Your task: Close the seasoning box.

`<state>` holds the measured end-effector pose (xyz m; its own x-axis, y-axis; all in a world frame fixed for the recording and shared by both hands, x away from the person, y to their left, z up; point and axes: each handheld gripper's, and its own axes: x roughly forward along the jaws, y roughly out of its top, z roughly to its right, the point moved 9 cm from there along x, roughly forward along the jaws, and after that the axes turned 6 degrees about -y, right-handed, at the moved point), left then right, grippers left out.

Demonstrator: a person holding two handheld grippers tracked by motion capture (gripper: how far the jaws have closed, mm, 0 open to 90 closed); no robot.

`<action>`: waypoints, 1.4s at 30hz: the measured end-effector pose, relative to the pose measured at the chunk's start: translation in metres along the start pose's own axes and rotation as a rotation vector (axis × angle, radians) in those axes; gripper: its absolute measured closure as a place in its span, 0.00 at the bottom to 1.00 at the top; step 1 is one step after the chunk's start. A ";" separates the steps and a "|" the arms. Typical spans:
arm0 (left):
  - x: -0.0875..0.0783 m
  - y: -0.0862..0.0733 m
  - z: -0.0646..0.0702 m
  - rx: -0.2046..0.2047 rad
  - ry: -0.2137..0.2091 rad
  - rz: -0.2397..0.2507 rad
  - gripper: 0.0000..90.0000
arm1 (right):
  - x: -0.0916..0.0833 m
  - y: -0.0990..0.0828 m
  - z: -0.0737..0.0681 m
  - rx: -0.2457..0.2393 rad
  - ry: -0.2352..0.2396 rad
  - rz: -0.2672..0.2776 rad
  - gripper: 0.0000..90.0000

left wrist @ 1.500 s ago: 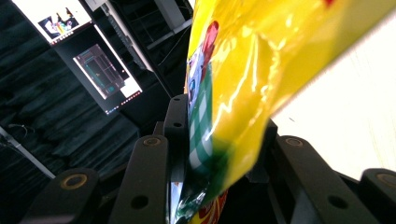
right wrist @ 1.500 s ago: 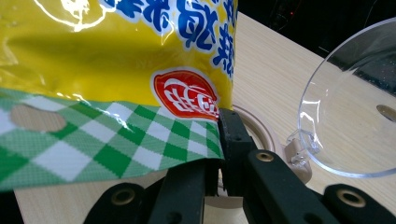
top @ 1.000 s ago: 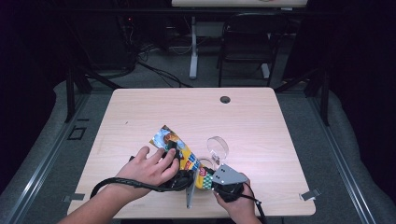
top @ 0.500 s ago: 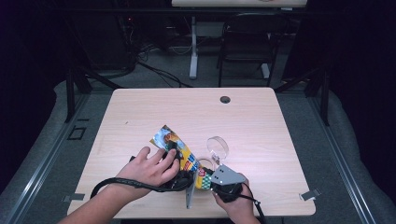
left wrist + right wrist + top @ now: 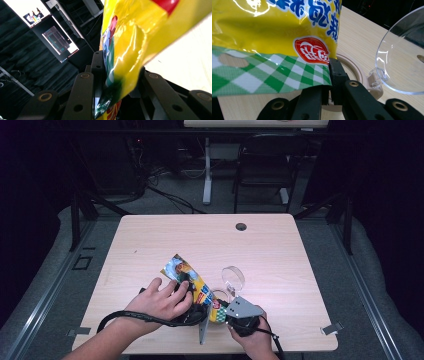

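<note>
While pinched at its green checked edge by the right gripper [image 5: 325, 93], jaws closed, the bag [image 5: 192, 282] is also clamped in the left gripper [image 5: 117, 100]. Beyond: open-lidded container [image 5: 231, 282], table [image 5: 280, 250]. Step judged: tearing open; opposed pulls required.

Both hands' grippers [image 5: 192, 312] [image 5: 231, 312] meet at yellow snack bag [image 5: 187, 275], clear lid [image 5: 233, 278] beside.

Overhead view faces forward; both gripper views crowd the snack bag [image 5: 192, 281].

Black gripper [image 5: 329, 82] jaws, brass-ringed screws
</note>
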<state>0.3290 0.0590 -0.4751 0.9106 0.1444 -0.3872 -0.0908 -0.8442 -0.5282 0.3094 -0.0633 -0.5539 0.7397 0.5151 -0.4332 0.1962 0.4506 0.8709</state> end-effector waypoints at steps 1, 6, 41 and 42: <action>0.000 0.000 0.000 0.006 -0.003 0.000 0.81 | 0.000 0.000 0.000 -0.001 -0.001 0.000 0.97; -0.001 0.001 0.000 0.012 0.003 -0.002 0.81 | 0.000 -0.001 0.000 0.000 -0.001 0.000 0.97; -0.007 0.001 -0.011 0.043 0.024 -0.015 0.82 | -0.005 0.003 0.001 0.012 0.010 0.010 0.97; -0.007 0.001 -0.011 0.040 0.025 -0.014 0.82 | -0.005 0.003 0.000 0.014 0.012 0.011 0.97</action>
<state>0.3269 0.0520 -0.4648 0.9215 0.1426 -0.3612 -0.0937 -0.8211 -0.5630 0.3068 -0.0648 -0.5494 0.7342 0.5287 -0.4260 0.1971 0.4344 0.8789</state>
